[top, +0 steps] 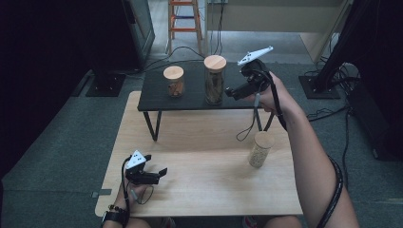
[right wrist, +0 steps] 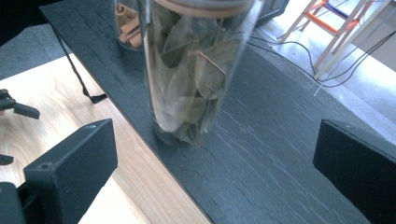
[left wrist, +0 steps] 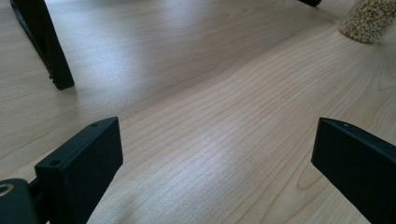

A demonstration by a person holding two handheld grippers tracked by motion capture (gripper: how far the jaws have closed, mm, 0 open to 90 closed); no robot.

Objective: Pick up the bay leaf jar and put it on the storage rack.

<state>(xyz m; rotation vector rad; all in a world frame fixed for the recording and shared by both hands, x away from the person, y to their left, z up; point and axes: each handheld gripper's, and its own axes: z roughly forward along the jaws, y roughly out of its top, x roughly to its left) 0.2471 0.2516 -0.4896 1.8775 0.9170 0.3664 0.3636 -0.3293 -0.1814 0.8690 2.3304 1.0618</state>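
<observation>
Where the pale wooden table (top: 199,156) meets the person's side, the left gripper (top: 151,172) rests low over bare wood, its jaws standing wide apart with nothing between them. Farther right on the same tabletop stands one glass jar of pale grains (top: 261,148) with a wooden lid. Beyond it, a black raised shelf (top: 190,97) on thin metal legs spans the back half of the table. Above the shelf's right end is the right gripper (top: 234,92), jaws spread wide and empty, pointed at the tall jar of dried leaves (top: 215,79); in the right gripper view that jar stands upright on the black board just ahead of the jaws, apart from both pads. Left of it sits a shorter jar of cinnamon sticks (top: 174,81). That makes three lidded jars and two grippers. Grey carpet (top: 62,152) surrounds the table, with cables (top: 190,50) and a wooden step stool with orange rungs (top: 184,21) behind.
</observation>
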